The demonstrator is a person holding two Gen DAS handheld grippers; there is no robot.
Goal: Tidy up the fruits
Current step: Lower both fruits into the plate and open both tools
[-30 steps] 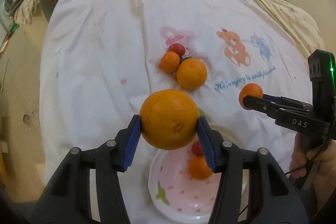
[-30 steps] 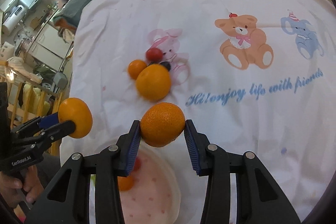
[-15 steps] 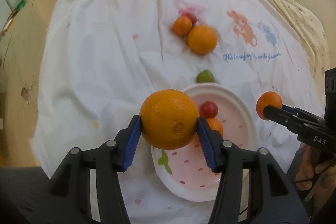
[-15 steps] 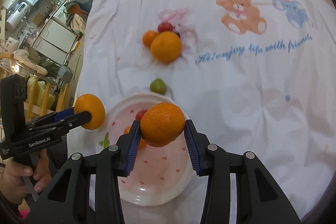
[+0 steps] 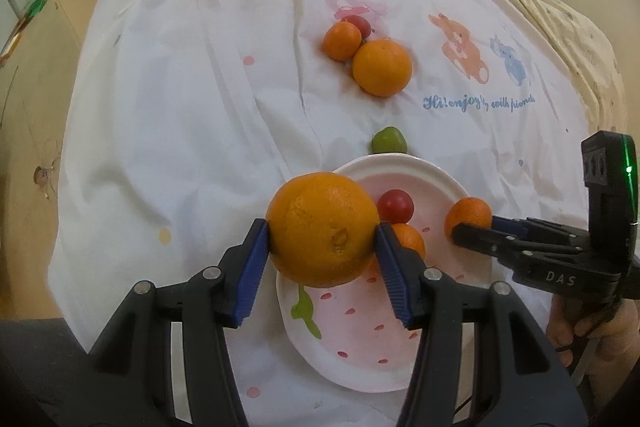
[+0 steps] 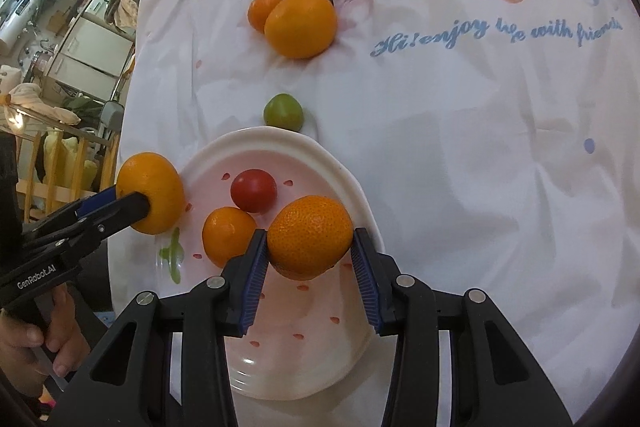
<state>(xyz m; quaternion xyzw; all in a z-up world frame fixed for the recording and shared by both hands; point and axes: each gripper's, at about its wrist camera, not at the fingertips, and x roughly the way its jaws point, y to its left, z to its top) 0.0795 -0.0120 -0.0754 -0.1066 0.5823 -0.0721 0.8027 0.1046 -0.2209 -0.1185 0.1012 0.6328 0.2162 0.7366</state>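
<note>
Placing step, both loads over the plate (image 6: 352,187). My left gripper (image 5: 322,263) has its jaws clamped about half open on the big orange (image 5: 323,229), hanging at the plate's 9 o'clock rim. My right gripper (image 6: 310,269) has just eased its jaws; the mandarin (image 6: 310,235) sits between them, right pad showing a gap. Next I judge: right backs off, left moves inward and releases.

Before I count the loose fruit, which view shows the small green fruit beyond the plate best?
The right wrist view: the green fruit sits large and unobstructed on the white cloth, just beyond the plate rim. The left wrist view shows it smaller, with the rim crossing its lower edge.
</note>
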